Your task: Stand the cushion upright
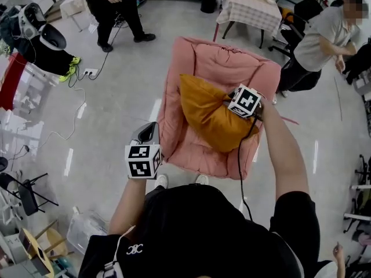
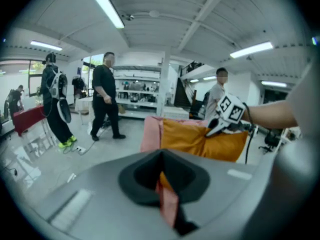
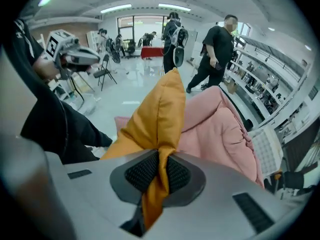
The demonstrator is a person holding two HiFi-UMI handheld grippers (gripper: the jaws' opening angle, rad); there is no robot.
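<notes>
Much of the room is given over to a glossy pale grey floor point(image 1: 116, 103), on which the ceiling lights point(image 2: 105, 6) are mirrored as short streaks. A pink padded chair point(image 1: 232, 62) is set in the middle of it. The orange cushion point(image 1: 206, 112) is found on its seat, laid slantwise and tilted, with one corner taken up by the right gripper point(image 3: 160, 170). That corner is clenched between the gripper's ribbed black pads point(image 3: 142, 173) (the cloth is bunched there and spills out below them), and from the pinch the cushion is seen to rise as a narrow ridge. The left gripper point(image 2: 162, 178) is held just beside the chair's left edge, off the cushion. Its jaws are drawn close on nothing, only a thin slit being left, through which orange and pink are glimpsed.

Behind the chair, near its back, a table with a checked cloth point(image 1: 249, 7) is placed. A person in black point(image 1: 113, 10) is seen standing well apart at the far left, and a person in a grey shirt point(image 1: 322, 36) near the chair's right rear corner. A white cable point(image 1: 78, 112) is trailed over the floor to the left, from a power strip point(image 1: 90, 72). Between that cable and the chair's left edge bare floor is left, and more is left along the right side. The wearer's shoes point(image 1: 162, 181) are planted just at the front edge. Shelves point(image 2: 137, 96) are lined along the far wall.
</notes>
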